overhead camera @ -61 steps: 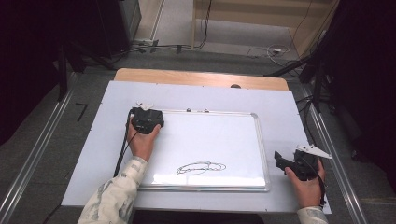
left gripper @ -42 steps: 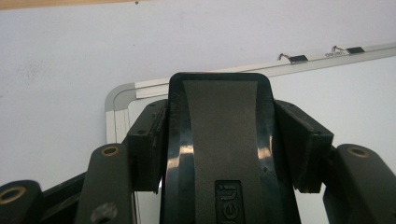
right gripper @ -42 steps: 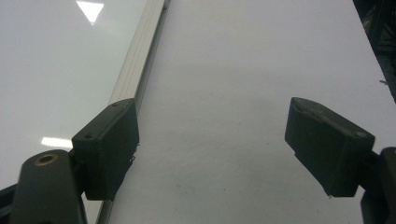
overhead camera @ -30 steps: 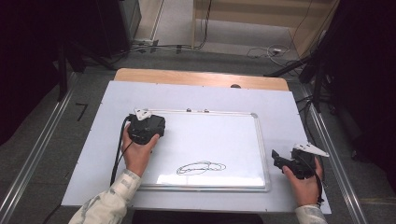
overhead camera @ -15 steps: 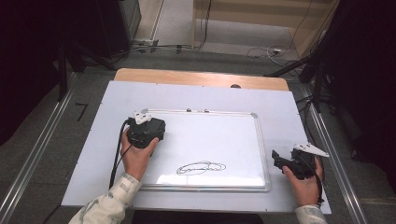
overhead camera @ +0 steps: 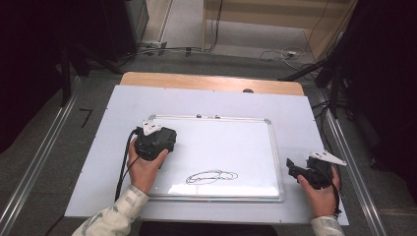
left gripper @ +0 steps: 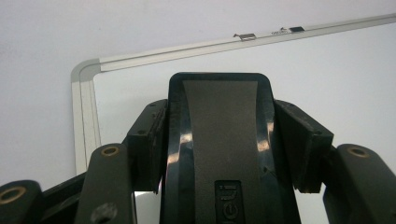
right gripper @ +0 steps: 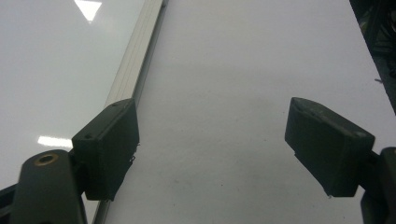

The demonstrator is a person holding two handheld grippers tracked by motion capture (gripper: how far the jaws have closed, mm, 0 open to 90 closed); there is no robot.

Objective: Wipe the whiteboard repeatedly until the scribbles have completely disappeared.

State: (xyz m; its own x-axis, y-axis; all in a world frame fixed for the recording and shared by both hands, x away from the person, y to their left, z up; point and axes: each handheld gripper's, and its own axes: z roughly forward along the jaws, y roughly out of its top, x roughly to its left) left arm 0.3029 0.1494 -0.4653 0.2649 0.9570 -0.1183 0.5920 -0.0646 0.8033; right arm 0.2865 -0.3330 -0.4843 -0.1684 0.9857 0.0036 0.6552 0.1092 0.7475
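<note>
Left claw [left gripper: 219, 154] is clamped on a black whiteboard eraser [left gripper: 219, 140], hovering over the far left corner of the whiteboard [overhead camera: 236, 147], which lies flat in the middle of the counter [overhead camera: 295, 105]. Over on the right, the right claw [right gripper: 224, 154] sits spread and empty just off the board's right edge. That black scribble [overhead camera: 211, 177] near the board's near edge looks untouched, so the wiping is all yet to come!
</note>
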